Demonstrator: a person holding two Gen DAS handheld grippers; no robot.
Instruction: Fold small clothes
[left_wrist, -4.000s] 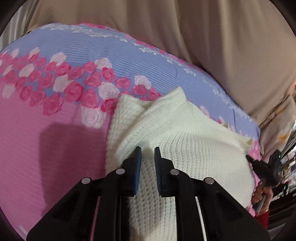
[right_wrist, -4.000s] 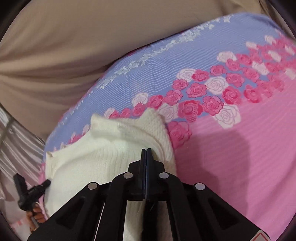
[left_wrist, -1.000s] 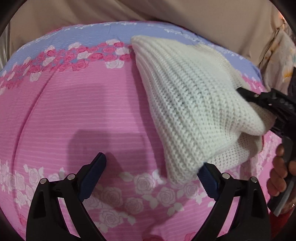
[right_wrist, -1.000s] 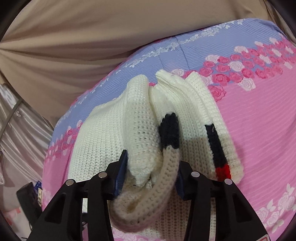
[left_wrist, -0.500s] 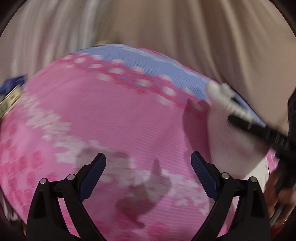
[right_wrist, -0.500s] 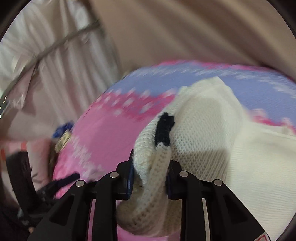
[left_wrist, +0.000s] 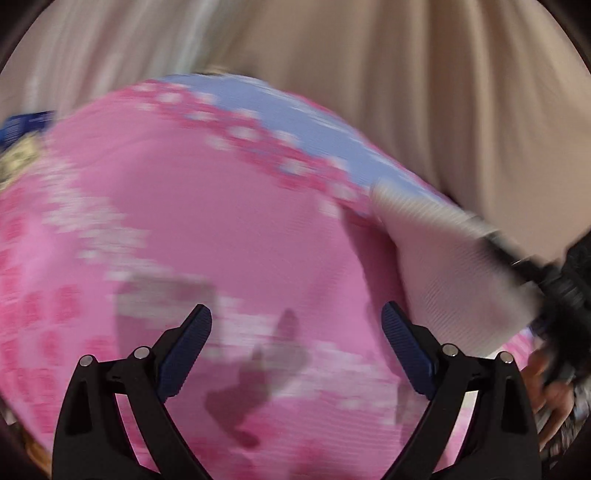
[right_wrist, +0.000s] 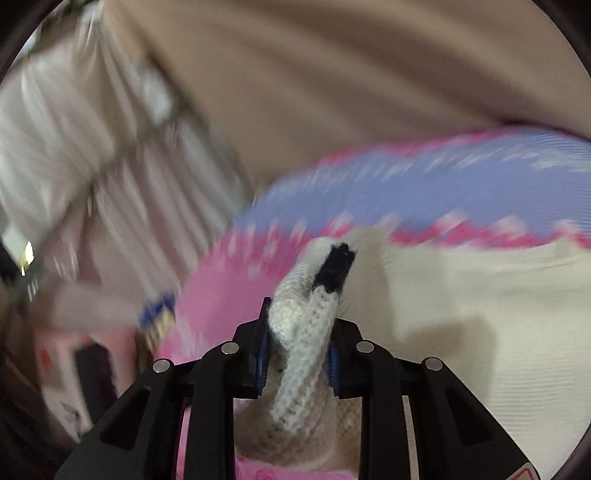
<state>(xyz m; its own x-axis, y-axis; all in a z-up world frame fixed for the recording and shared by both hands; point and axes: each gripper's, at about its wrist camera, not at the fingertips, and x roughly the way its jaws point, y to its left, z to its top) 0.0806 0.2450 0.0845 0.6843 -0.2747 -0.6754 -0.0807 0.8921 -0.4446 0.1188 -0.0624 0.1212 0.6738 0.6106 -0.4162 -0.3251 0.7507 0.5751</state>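
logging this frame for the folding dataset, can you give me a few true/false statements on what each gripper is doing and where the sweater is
1. The right gripper is shut on the white knit sweater. True.
2. The left gripper holds a fold of the sweater. False: its jaws stand wide open with only the pink floral bedsheet between them.
3. The sweater has a black band just beyond the right gripper's fingers. True.
4. The sweater lies on a bare wooden table. False: it rests on the pink and blue floral bedsheet.
5. In the left wrist view the sweater is off to the right of the open jaws. True.
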